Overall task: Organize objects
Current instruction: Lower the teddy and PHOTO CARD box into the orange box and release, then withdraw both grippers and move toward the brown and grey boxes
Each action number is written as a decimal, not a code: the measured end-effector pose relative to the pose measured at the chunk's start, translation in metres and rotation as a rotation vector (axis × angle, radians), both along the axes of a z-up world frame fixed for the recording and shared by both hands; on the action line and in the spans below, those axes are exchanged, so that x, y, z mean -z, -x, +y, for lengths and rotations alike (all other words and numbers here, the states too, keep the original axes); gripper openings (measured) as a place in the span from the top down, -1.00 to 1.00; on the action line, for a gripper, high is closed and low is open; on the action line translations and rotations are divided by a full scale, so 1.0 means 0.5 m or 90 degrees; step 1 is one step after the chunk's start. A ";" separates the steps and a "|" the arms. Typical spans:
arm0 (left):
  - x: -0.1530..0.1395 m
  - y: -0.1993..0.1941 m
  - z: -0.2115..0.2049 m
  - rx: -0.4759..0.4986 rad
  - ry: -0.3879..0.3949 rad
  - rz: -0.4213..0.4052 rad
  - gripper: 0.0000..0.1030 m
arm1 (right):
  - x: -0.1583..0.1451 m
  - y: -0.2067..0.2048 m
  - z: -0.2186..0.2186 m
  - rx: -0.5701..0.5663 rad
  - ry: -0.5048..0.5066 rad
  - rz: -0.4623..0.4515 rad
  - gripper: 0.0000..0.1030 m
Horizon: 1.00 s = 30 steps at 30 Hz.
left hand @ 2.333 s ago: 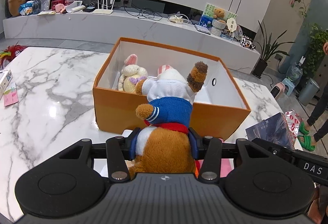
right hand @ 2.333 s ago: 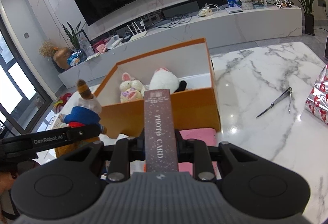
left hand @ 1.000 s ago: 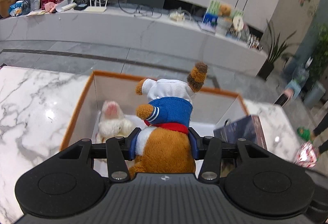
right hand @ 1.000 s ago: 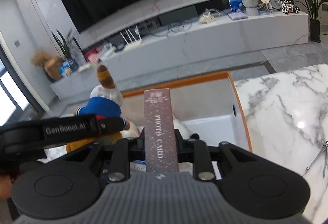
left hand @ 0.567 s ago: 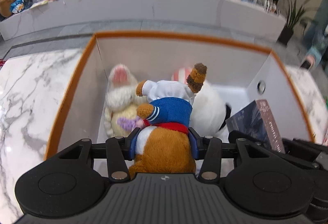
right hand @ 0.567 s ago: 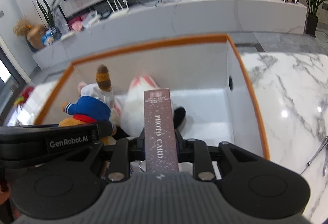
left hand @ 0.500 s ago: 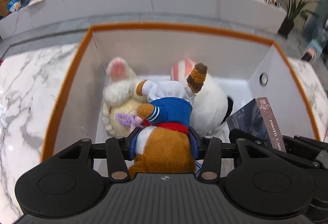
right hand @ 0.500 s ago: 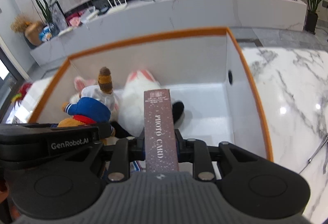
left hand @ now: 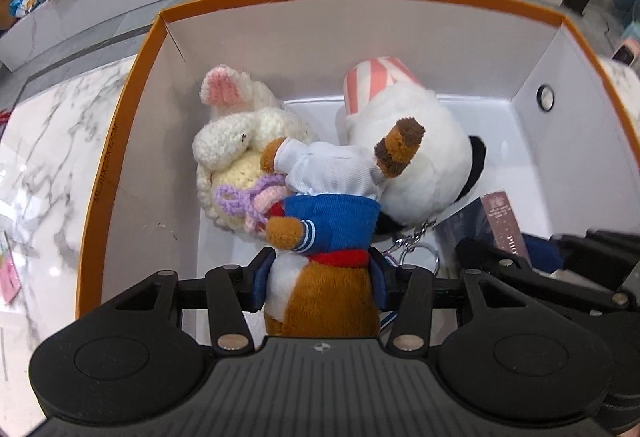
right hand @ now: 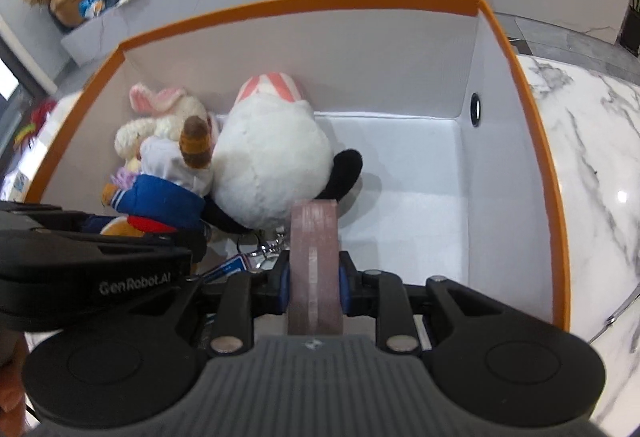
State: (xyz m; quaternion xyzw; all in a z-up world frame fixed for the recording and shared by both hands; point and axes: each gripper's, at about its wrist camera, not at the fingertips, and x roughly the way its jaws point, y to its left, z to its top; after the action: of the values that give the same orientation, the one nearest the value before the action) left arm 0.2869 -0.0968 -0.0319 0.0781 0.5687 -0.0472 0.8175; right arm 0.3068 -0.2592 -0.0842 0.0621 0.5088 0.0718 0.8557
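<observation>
Both views are bright and evenly lit, with soft indoor light that seems to come from above. The white inside of the orange box [left hand: 532, 125] reflects much light, and its floor is almost overexposed. The white plush [right hand: 272, 165] throws a soft shadow on that floor to its right. Small glare spots sit on the marble table [right hand: 600, 173]. The fisheye lens bends straight edges strongly; the box rim curves, and the picture corners go dark. The left wrist view is sharp in the middle. The right wrist view is slightly blurred, mostly on the pink card box [right hand: 314, 265] close to the lens and on the far shelf.
</observation>
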 end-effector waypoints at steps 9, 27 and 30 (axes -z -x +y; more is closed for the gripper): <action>0.004 -0.006 -0.011 0.001 -0.026 0.004 -0.19 | -0.001 -0.006 0.005 -0.016 0.026 0.025 0.47; -0.167 0.080 0.024 0.001 -0.033 -0.132 -0.56 | -0.162 0.116 0.020 0.022 0.090 -0.137 -0.37; -0.206 0.137 0.044 -0.007 -0.009 -0.165 -0.60 | -0.205 0.182 0.022 0.028 0.083 -0.173 -0.46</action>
State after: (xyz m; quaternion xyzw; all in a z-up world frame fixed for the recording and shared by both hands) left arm 0.2183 -0.0747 0.0709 0.0864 0.4593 -0.0281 0.8836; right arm 0.2155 -0.2481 0.0183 0.0072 0.3902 0.0280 0.9203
